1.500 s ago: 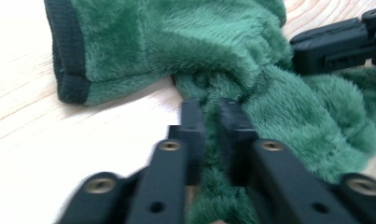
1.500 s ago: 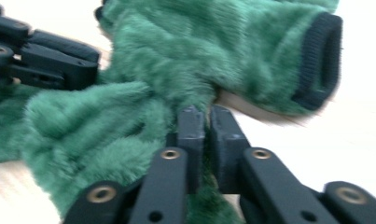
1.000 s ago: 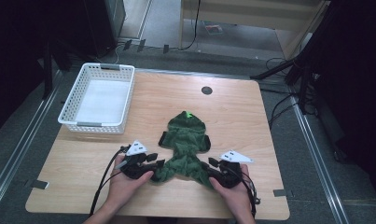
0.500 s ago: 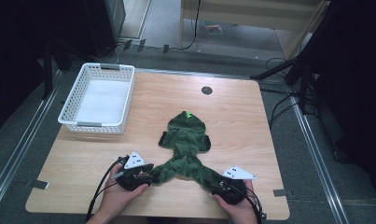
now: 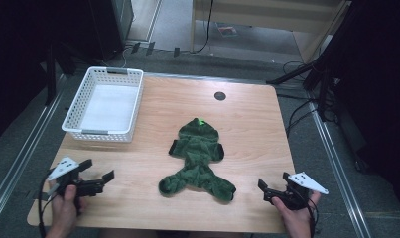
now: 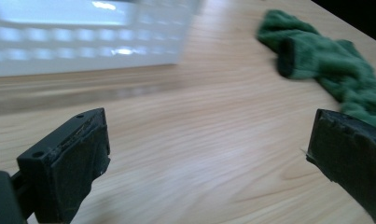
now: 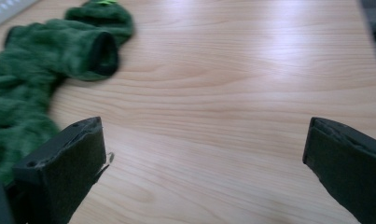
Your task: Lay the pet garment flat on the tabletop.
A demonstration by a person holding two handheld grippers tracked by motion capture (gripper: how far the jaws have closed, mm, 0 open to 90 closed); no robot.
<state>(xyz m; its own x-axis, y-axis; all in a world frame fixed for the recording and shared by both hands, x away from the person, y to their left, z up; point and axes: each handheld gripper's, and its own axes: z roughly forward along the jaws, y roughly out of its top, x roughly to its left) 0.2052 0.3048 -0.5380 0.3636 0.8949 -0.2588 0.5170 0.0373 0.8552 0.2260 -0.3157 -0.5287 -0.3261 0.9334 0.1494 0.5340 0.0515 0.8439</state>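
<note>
1. Item: a small dark green fleece pet garment with hood and short sleeves [image 5: 197, 161], lying flat near the middle of the light wooden table [image 5: 247, 114], hood end pointing away from the person, two leg ends nearest the front edge.
2. Left gripper [image 5: 99, 180]: jaws have just been opening and now stand spread wide, nothing between them; it sits well apart from the garment, near the table's front left corner.
3. Right gripper [image 5: 267, 191]: jaws likewise just opened, spread wide and empty, near the front right corner.
4. A white plastic lattice basket [image 5: 104, 133] stands at the far left.
5. Handling judgement: light, soft, limp; it will sag and bunch, not slip. Best pinched at hems, such as leg cuffs or sleeve [image 7: 99, 51] openings.
</note>
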